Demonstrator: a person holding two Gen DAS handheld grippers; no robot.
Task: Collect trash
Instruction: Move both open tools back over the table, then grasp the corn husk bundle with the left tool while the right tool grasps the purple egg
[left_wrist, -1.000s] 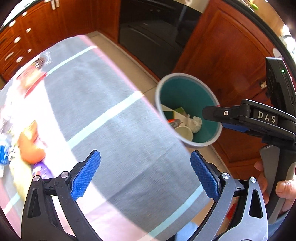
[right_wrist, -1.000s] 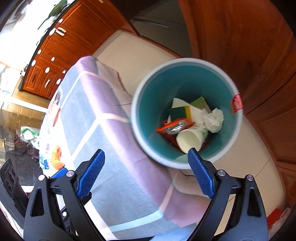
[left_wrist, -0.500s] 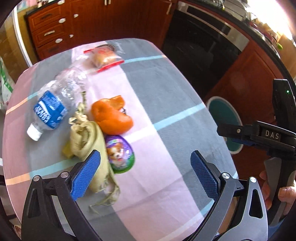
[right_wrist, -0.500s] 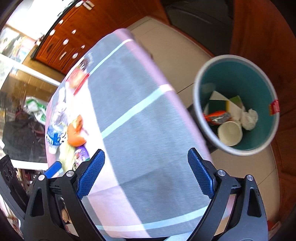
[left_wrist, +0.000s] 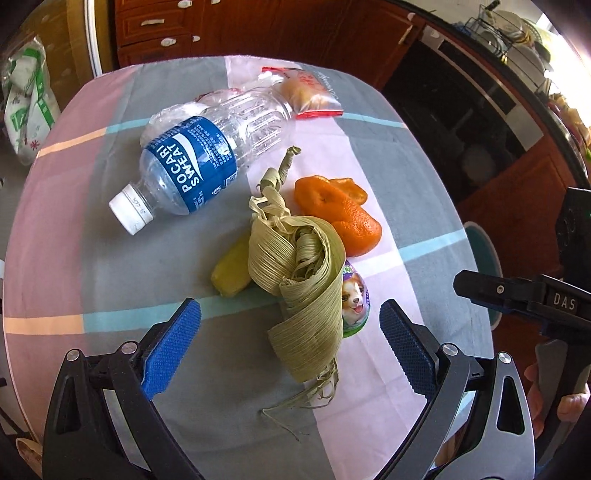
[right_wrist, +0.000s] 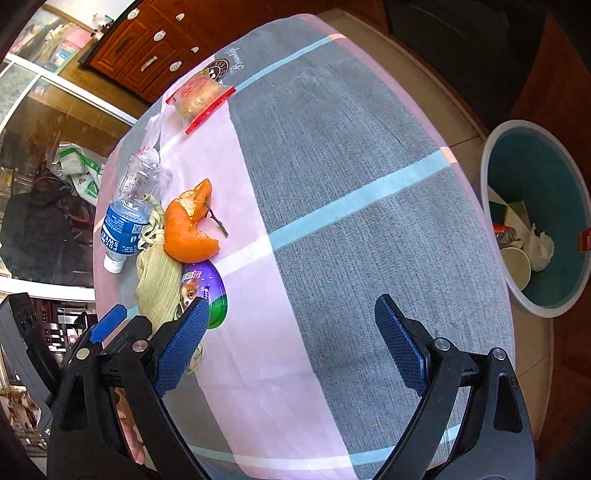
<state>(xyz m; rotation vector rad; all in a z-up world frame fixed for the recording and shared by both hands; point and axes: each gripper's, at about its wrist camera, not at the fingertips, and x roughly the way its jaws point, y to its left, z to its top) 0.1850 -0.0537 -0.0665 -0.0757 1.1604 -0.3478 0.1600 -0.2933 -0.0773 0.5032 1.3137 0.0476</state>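
Observation:
Trash lies on a round table with a checked cloth (left_wrist: 413, 192): a dried leaf wrapper (left_wrist: 303, 280), orange peel (left_wrist: 340, 214), a purple-green plastic egg (left_wrist: 354, 299), an empty Pocari Sweat bottle (left_wrist: 199, 162) and a zip bag (left_wrist: 310, 92). My left gripper (left_wrist: 290, 343) is open and empty, hovering just above the near end of the leaf wrapper. My right gripper (right_wrist: 291, 343) is open and empty over bare cloth, right of the egg (right_wrist: 207, 291) and peel (right_wrist: 188, 225). The teal trash bin (right_wrist: 546, 206) stands on the floor to the right.
The bin holds a paper cup (right_wrist: 515, 262), crumpled tissue and wrappers. Wooden cabinets (left_wrist: 184, 26) and a dark oven (left_wrist: 461, 107) stand beyond the table. A white-green plastic bag (left_wrist: 26, 96) is off the table's left side.
Both grippers swung away from the bin toward the trash pile. The left one came down close over the leaf wrapper; the bin moved to the right wrist view's far right edge.

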